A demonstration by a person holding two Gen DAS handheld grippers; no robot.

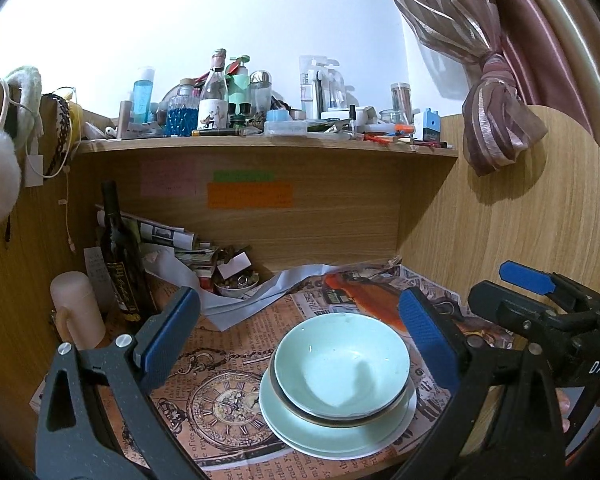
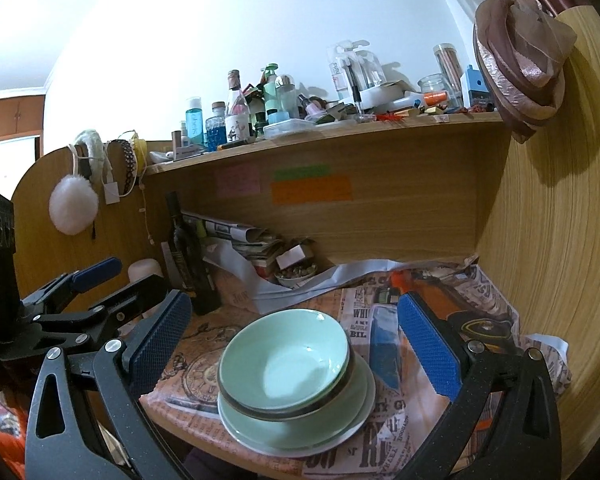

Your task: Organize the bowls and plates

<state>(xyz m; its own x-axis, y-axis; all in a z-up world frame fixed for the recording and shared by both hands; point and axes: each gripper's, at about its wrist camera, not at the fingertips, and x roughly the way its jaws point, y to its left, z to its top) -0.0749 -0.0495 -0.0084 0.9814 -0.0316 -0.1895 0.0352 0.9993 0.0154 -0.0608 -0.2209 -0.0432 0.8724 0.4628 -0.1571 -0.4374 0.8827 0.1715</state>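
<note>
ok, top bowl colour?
Pale mint green top bowl, dark rim; shows best in the right wrist view.

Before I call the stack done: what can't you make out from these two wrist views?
- How many pieces sit under the top green bowl in the stack: its rim covers them in both views.
- Writing on the orange sticky note: too small and blurred.
- Contents of the small bowl at the back: too small to tell.
- The desk's near edge: cut off by the frame and by both open tools, left and right.
</note>
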